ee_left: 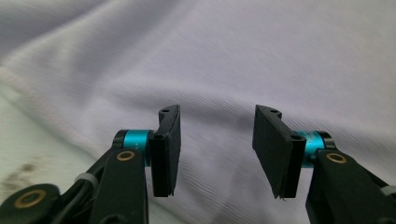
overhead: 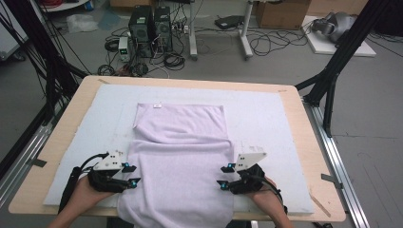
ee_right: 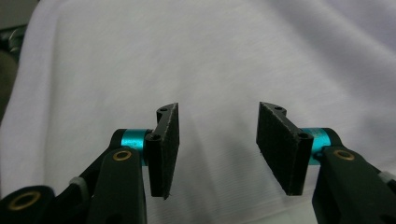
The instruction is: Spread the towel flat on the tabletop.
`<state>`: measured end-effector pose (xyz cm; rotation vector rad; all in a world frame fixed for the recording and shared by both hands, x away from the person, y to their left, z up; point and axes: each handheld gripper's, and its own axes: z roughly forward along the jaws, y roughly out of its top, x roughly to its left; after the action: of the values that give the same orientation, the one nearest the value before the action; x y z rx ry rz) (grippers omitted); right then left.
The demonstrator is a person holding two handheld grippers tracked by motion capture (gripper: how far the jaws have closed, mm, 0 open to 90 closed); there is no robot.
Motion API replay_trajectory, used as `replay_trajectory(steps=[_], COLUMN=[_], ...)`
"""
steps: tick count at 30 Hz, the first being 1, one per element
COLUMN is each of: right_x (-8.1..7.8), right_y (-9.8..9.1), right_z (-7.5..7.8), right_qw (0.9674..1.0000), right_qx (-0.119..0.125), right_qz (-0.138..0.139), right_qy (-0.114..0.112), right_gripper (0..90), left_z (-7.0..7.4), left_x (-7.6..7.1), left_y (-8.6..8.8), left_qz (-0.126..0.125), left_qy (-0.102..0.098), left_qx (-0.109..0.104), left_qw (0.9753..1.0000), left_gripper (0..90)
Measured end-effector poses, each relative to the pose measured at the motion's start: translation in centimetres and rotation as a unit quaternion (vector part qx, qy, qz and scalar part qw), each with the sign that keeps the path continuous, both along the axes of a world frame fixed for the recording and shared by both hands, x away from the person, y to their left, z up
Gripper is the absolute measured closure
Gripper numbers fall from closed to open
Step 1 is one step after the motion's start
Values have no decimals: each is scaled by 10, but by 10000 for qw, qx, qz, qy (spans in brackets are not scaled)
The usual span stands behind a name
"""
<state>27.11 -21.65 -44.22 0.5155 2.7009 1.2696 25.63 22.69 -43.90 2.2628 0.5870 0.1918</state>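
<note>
Wooden table, lavender towel, both hand-held grippers agape beside it

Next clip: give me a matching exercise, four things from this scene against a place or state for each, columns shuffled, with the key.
Things:
1. towel
2. left gripper
3. right gripper
4. white mat

Places or states:
A. open, at the towel's right edge
B. spread flat under the towel
C. pale lilac, front edge hanging over the table's near side
D. open, at the towel's left edge

Pairs: 1-C, 2-D, 3-A, 4-B
</note>
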Motion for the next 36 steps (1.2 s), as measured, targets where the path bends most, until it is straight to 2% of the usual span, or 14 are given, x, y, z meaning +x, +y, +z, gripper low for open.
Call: replay_trajectory(steps=[2, 5, 7, 11, 15, 16, 18, 23, 25, 27, 28, 30, 33, 36], right_x=[-2, -5, -7, -19, -44, -50, -53, -35, -27, -20, -18, -15, -16, -26], right_y=[3, 2, 4, 4, -3, -5, -8, -2, 5, 10, 12, 12, 10, 10], right_z=[-5, -6, -4, -2, 5, 8, 13, 14, 8, 1, -3, -4, -4, 3], right_qw=[9997, 9997, 9994, 9986, 9972, 9965, 9977, 9993, 9992, 9990, 9988, 9990, 9989, 9986], right_qx=[-178, -92, -154, -232, 62, 151, 237, 161, 26, -168, -248, -161, -175, -23], right_qz=[117, 211, 308, 468, 738, 807, 638, 334, 386, 405, 416, 421, 424, 517], right_qy=[78, 103, 63, 59, 130, 138, 49, -77, -30, -12, 40, 74, 100, 43], right_gripper=[536, 789, 856, 864, 851, 802, 720, 623, 616, 620, 630, 664, 707, 687], left_z=[-3, -1, 1, 5, 18, 20, 22, 13, 6, 1, 1, 2, 5, 11], left_x=[-5, -8, -12, -32, -60, -63, -62, -41, -36, -36, -37, -40, -52, -63], left_y=[1, 1, 0, 8, 14, 15, 16, 9, 2, -1, 0, 0, 4, 9], left_qz=[-29, -97, -102, -168, -338, -294, -139, -44, -135, -266, -297, -282, -492, -567], left_qy=[-178, -156, -181, -167, -322, -380, -451, -295, -212, -239, -214, -232, -125, -239], left_qx=[-5, 57, 134, 100, 139, 112, 100, 72, 188, 207, 209, 245, 283, 218], left_qw=[9998, 9998, 9997, 9997, 9988, 9988, 9988, 9995, 9995, 9991, 9991, 9990, 9983, 9979], left_gripper=[591, 840, 875, 881, 873, 842, 676, 585, 605, 736, 856, 881, 887, 878])
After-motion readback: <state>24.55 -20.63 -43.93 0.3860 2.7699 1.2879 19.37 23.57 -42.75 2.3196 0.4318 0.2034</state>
